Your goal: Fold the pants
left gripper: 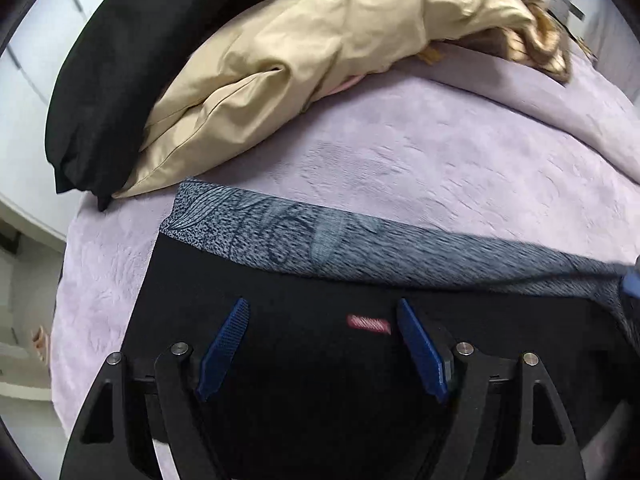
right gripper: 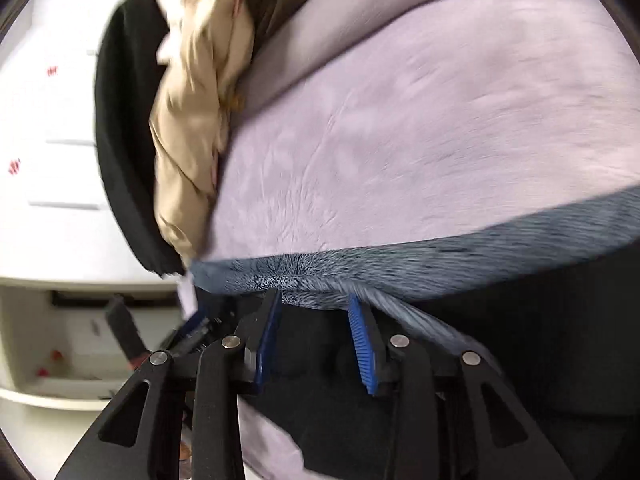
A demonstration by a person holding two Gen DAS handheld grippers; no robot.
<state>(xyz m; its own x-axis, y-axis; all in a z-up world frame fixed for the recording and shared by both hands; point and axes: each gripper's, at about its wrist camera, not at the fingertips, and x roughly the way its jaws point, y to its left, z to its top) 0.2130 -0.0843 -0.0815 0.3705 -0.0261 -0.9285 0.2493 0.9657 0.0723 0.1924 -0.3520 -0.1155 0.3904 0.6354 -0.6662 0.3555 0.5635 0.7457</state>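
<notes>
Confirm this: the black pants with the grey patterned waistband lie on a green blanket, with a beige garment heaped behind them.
Not green. The blanket is pale lilac, as the left wrist view shows. The rest holds: black pants, grey patterned waistband, beige garment heaped behind.

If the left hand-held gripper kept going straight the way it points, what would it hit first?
Most likely the black pants just below the open left hand-held gripper, near their small red label; depth is unclear.

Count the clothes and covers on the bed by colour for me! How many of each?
Black with blue-grey waistband: 1, the pants
Beige: 1, the crumpled garment
Plain black: 1, the cloth behind it
Lilac: 1, the blanket
Total: 4
</notes>
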